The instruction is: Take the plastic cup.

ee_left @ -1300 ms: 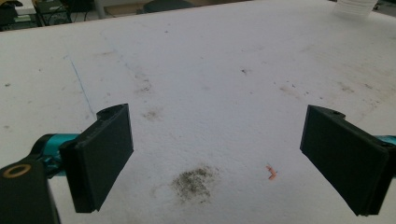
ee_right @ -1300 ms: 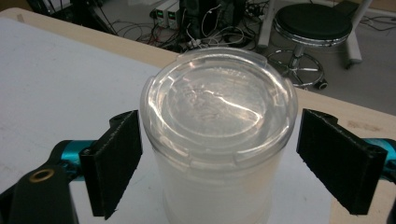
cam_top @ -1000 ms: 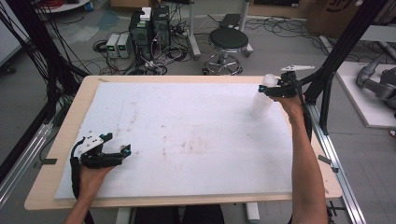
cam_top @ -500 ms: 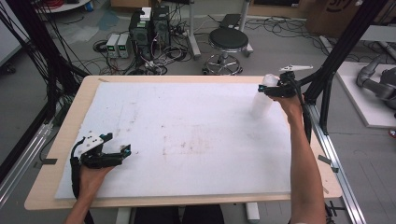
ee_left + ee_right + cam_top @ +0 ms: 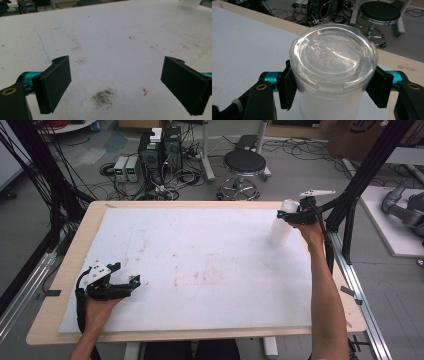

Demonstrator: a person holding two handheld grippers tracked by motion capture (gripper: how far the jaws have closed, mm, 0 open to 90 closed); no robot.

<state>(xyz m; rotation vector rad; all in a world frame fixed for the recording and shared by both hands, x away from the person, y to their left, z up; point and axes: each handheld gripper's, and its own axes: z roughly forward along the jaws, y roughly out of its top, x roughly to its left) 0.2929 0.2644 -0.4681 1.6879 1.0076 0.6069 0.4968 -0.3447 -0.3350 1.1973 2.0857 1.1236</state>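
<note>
**Right claw closes on a tall lidded tub near the far edge**

The right claw [image 5: 332, 85] has its jaws against the two sides of a clear plastic tub [image 5: 333, 75], just under the rim of its lid [image 5: 334, 53]. The jaws have just been closing and the tub sits between them, so I judge it pinched. In the high view the tub [image 5: 280, 227] stands upright under the right claw [image 5: 289, 216], close to the far right corner of the surface [image 5: 200, 245].

The risks, as I judge them:
- The hold is high on a tall, smooth, slightly tapering wall. A light squeeze could let the tub slide down out of the jaws once it is lifted.
- A hard squeeze could dent the thin plastic or pop the lid off.
- The tub stands close to the edge of the surface beyond the claw, so a push that way could tip it off.

The left claw [image 5: 120, 87] rests low over the stained white surface with its jaws spread wide and nothing between them; in the high view it [image 5: 125, 285] lies well apart from the tub, at the near left.

Against the earlier frames, both hands sit where they were, and the tub has not shifted. Only the right jaws differ, now drawn in on the tub.
</note>
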